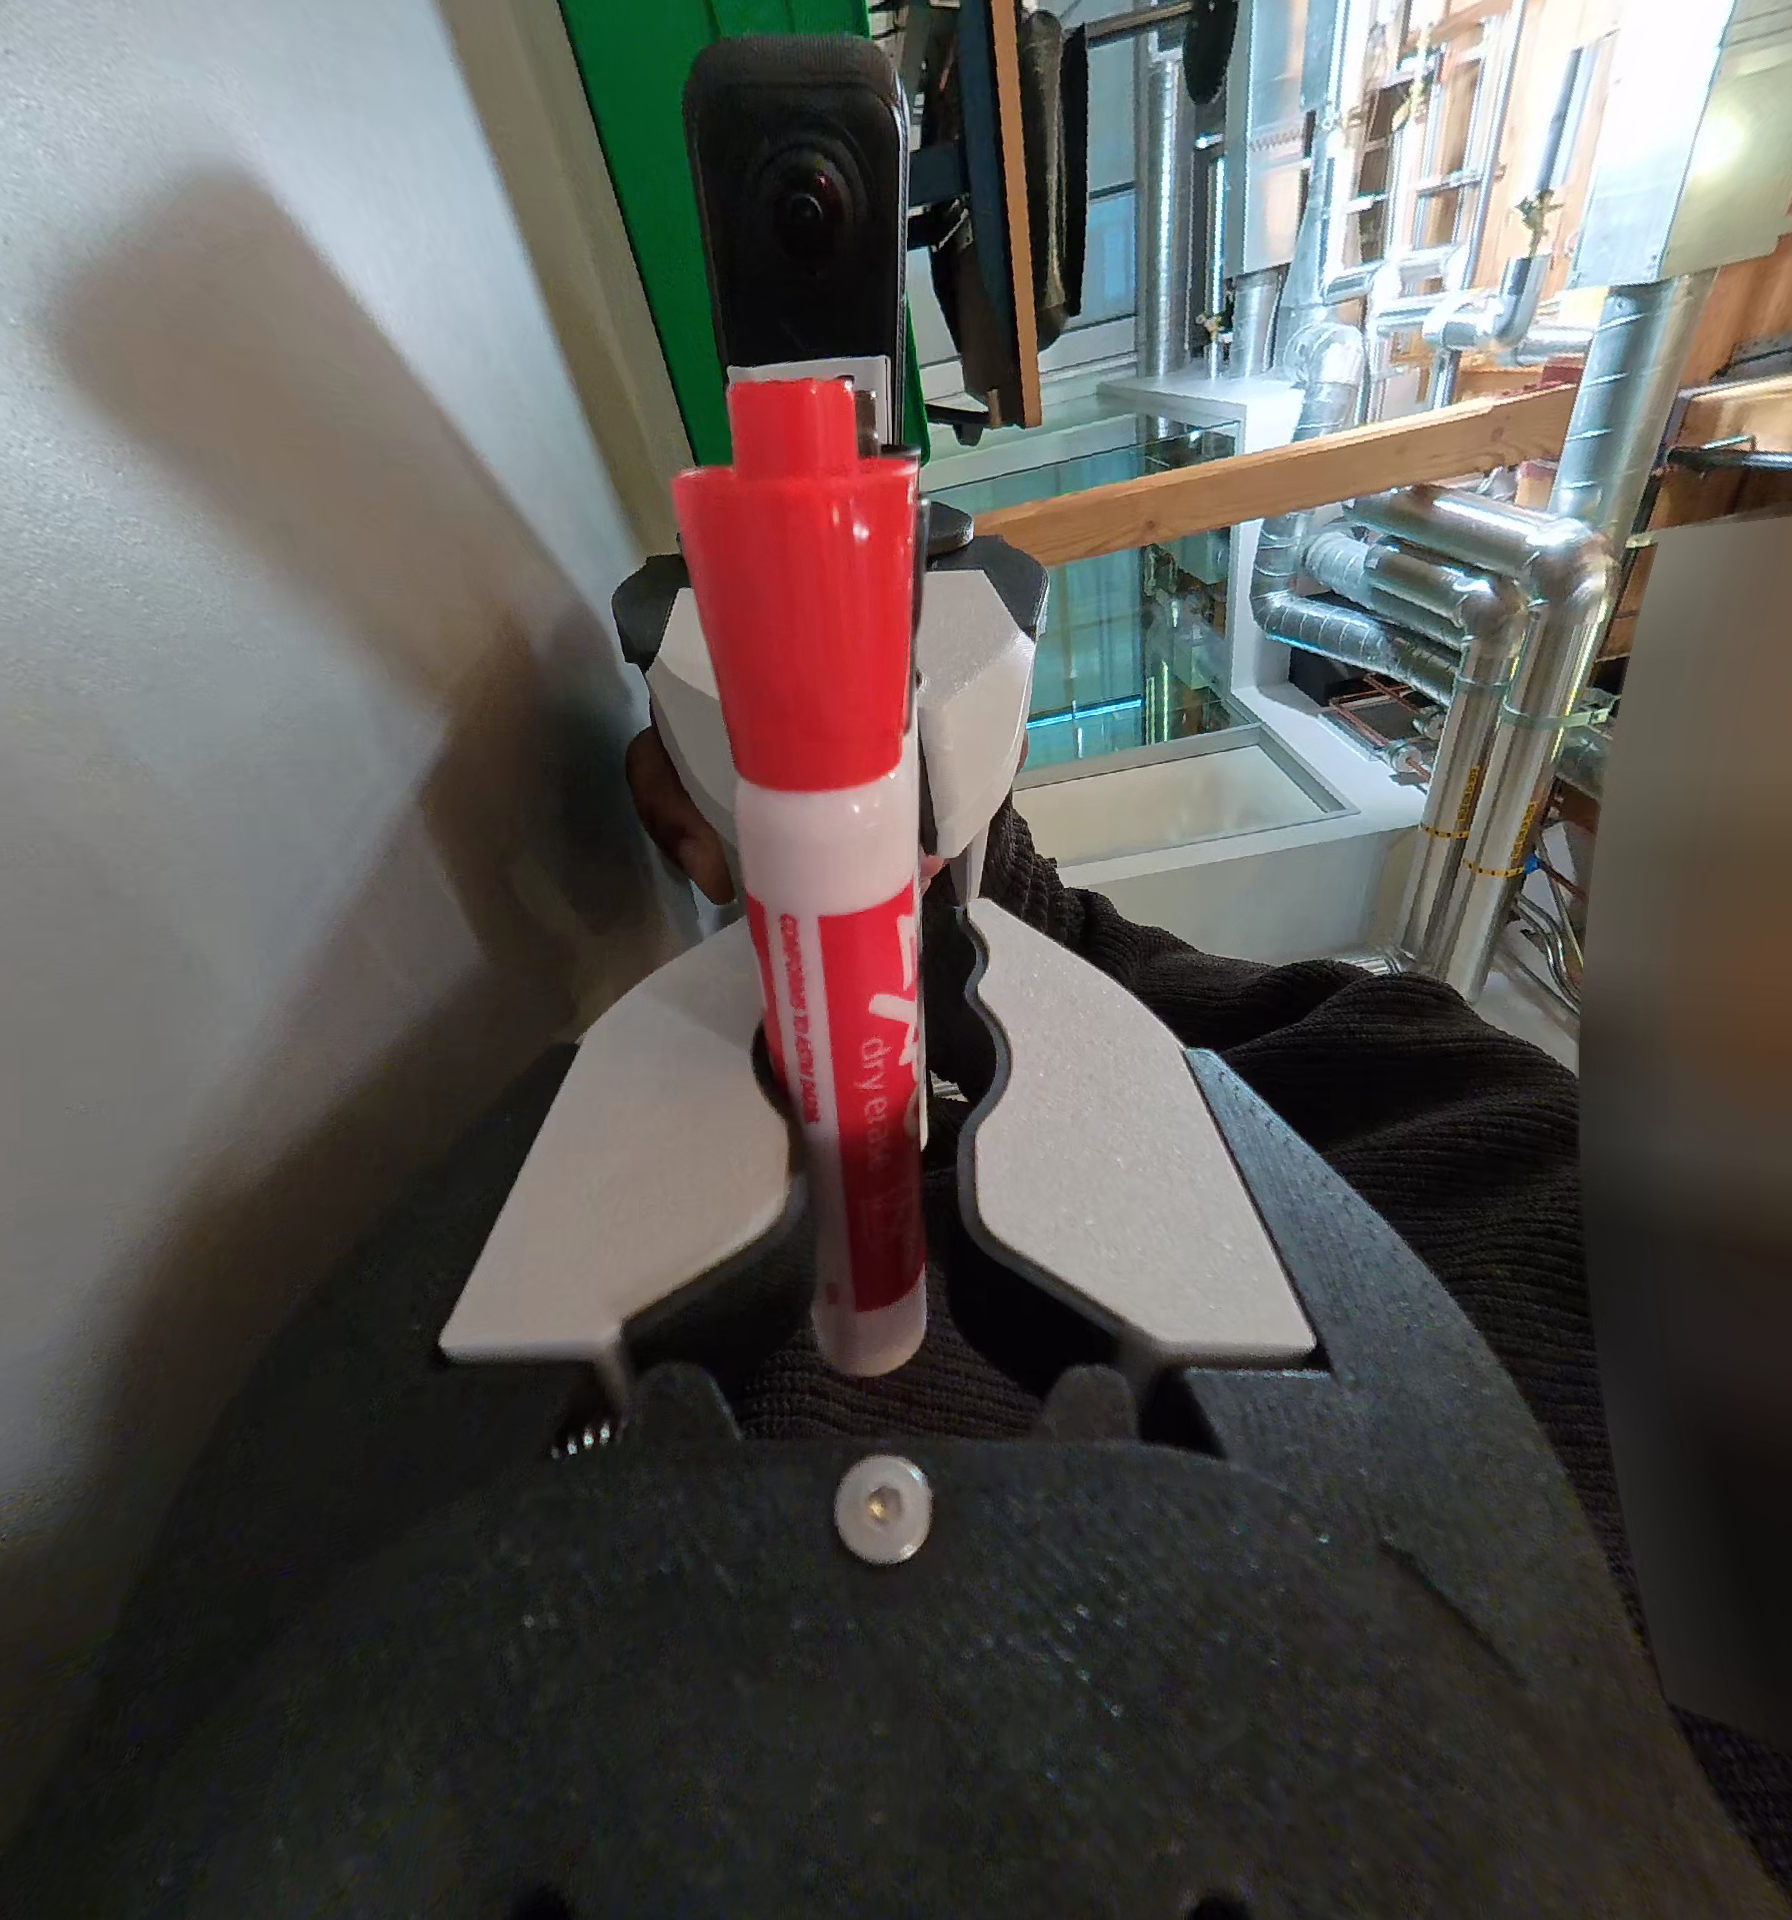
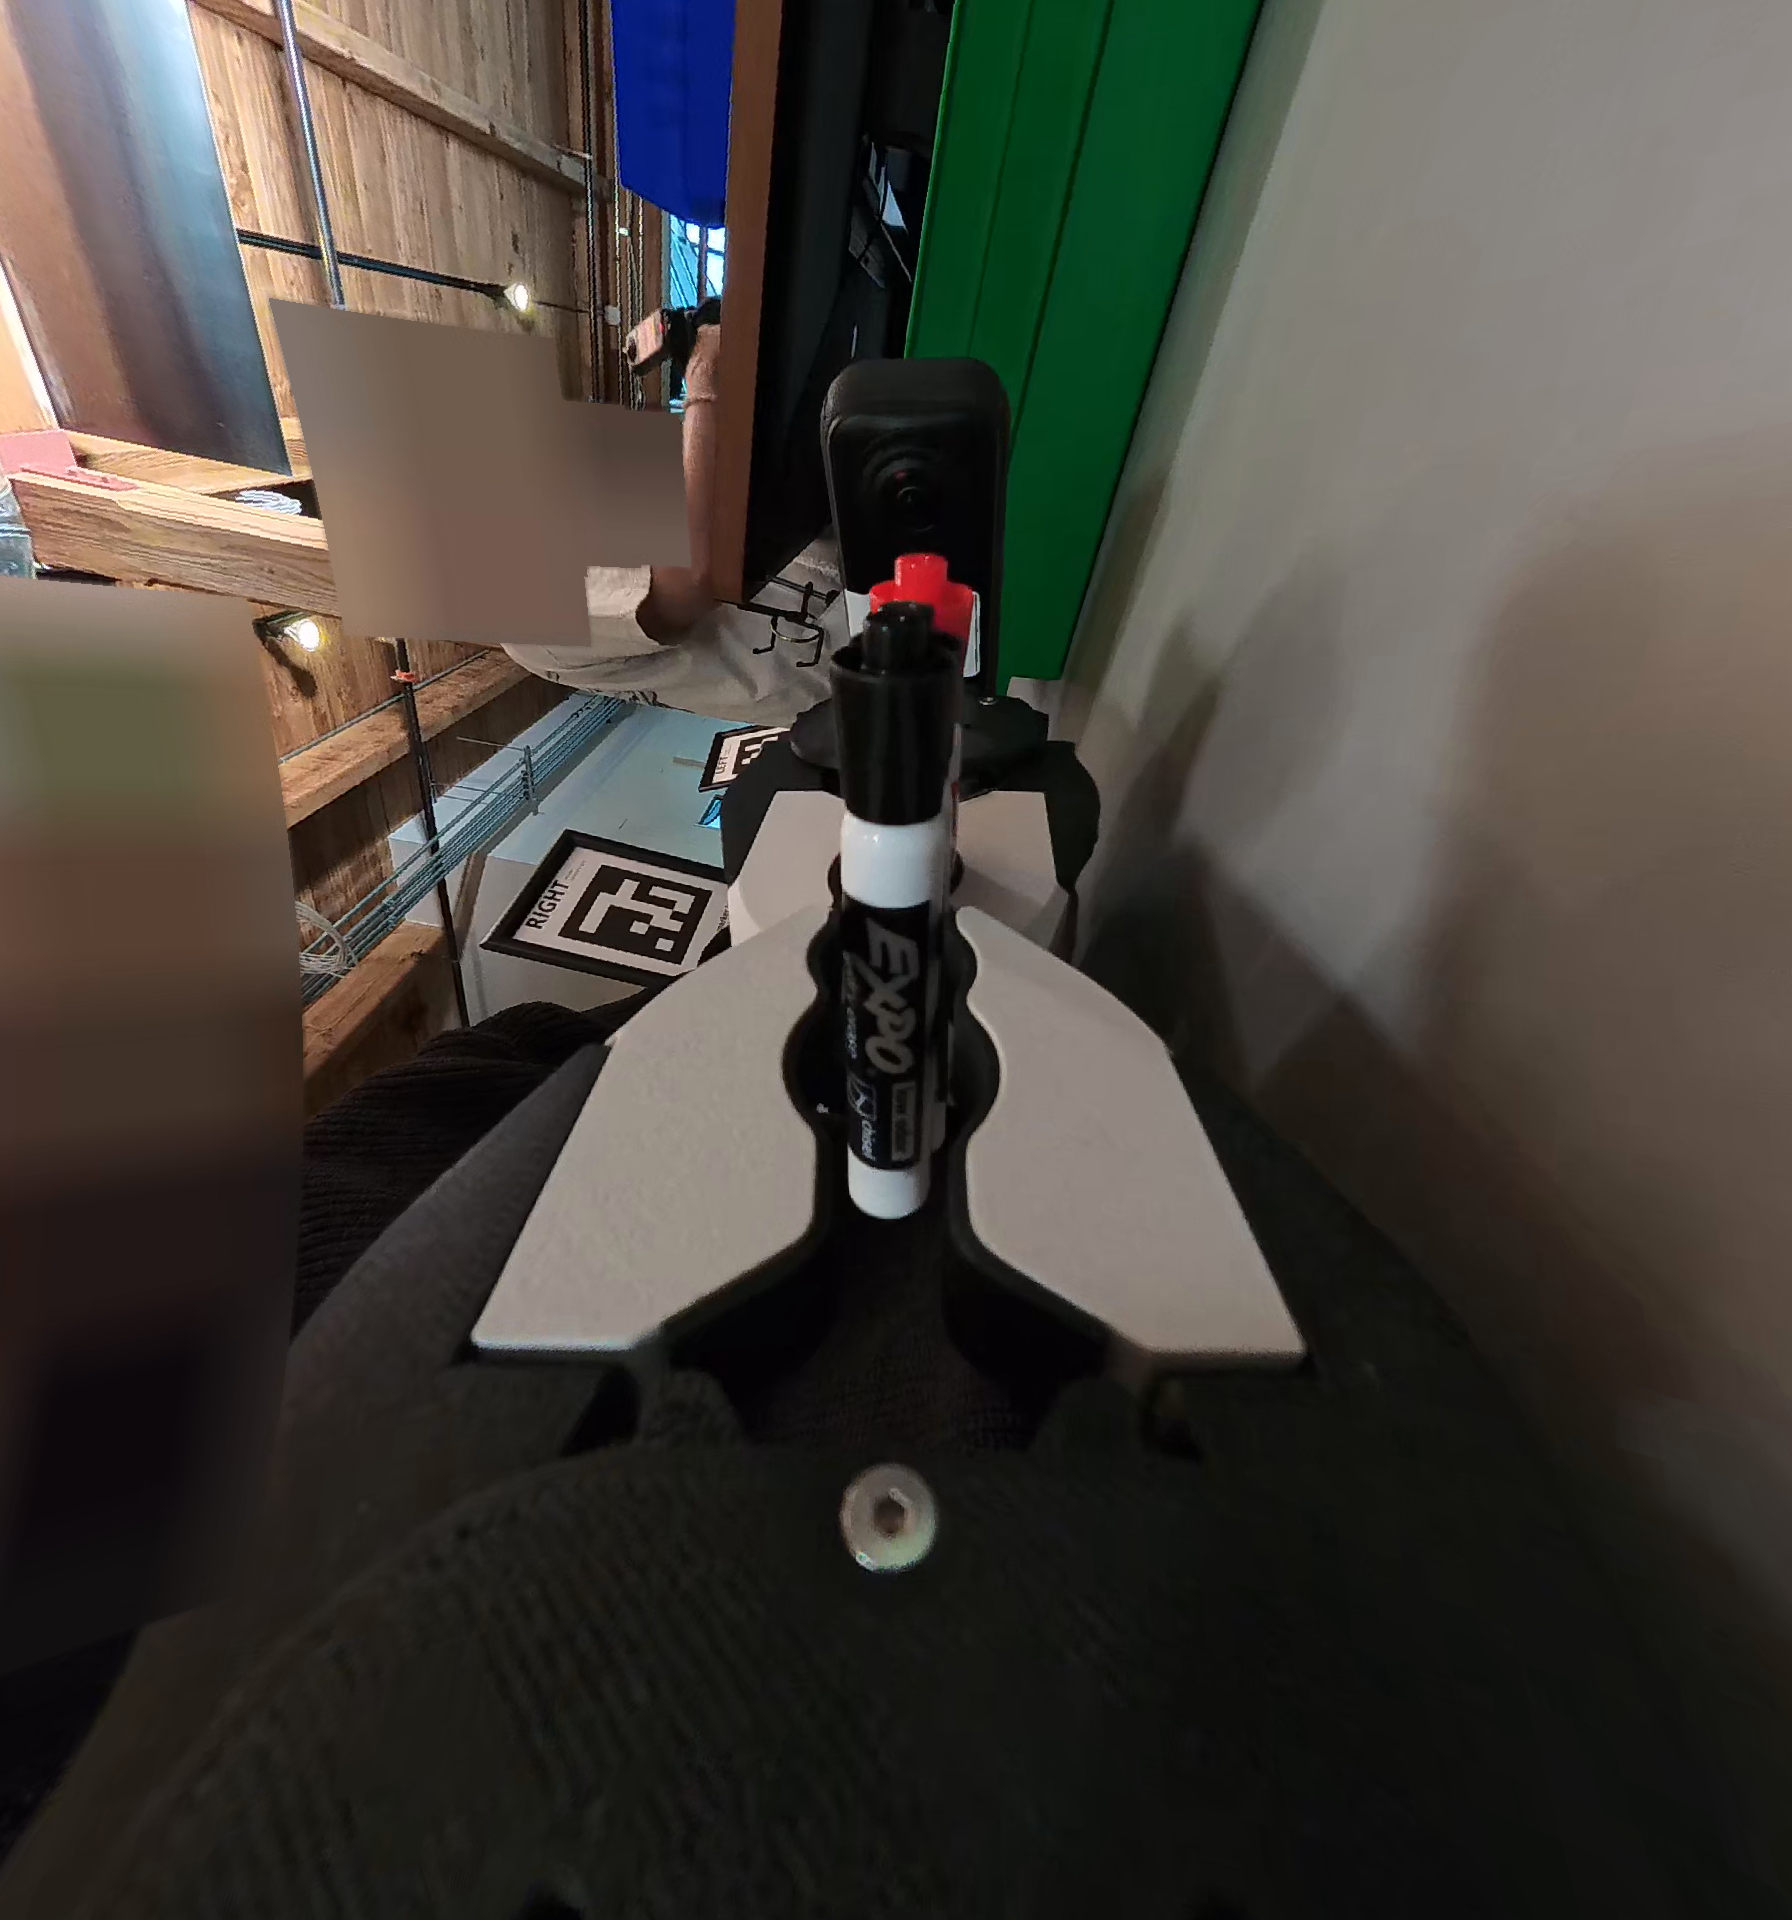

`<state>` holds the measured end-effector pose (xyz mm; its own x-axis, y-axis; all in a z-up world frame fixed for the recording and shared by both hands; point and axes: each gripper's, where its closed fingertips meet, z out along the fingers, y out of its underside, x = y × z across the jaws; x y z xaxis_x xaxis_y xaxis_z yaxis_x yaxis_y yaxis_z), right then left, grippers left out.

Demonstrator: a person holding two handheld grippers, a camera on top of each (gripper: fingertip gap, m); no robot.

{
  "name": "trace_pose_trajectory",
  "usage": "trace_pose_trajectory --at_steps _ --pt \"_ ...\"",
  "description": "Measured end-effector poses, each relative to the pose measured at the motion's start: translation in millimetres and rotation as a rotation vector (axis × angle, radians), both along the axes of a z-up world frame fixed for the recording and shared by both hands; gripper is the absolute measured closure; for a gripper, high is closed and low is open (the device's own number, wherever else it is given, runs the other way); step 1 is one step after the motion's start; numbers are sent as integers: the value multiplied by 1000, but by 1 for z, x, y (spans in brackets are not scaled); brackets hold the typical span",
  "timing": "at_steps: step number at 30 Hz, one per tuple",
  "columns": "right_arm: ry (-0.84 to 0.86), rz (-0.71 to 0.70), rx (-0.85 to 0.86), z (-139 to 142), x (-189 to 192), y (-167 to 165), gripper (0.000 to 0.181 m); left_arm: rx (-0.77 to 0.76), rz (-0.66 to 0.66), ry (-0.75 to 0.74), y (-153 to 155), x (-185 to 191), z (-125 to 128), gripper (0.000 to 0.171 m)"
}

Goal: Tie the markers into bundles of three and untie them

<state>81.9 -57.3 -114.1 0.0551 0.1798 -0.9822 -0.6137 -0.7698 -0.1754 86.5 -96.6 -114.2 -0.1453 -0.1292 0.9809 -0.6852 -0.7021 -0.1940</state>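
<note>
My left gripper [image 1: 866, 925] is shut on a red marker [image 1: 809, 644] with a white barrel, held along the fingers with the cap pointing away. My right gripper [image 2: 892, 925] is shut on a black marker [image 2: 887, 873] held the same way. The two grippers face each other at close range. The right gripper [image 1: 975, 665] shows just behind the red marker in the left wrist view, where the black marker is hidden. The left gripper [image 2: 1017, 852] and the red marker's cap [image 2: 918, 587] show just behind the black marker in the right wrist view.
A pale flat surface [image 1: 196, 623] runs along one side of both grippers, with a green panel [image 2: 1058, 312] beyond it. A dark knit sleeve [image 1: 1287, 1091] is behind the fingers. Black-and-white tag boards [image 2: 622, 914] and a person [image 2: 684, 634] are farther off. Both grippers' tips are close together, under 4 cm apart.
</note>
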Motion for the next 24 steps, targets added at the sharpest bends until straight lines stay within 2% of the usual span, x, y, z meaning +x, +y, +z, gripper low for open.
trace_pose_trajectory --at_steps 20,24 --pt "9 -13 -5 -1 0 2 164 8 2 21 0 1 -3 152" --pt "17 -39 0 1 5 5 154 15 -7 24 -2 1 -4 152"
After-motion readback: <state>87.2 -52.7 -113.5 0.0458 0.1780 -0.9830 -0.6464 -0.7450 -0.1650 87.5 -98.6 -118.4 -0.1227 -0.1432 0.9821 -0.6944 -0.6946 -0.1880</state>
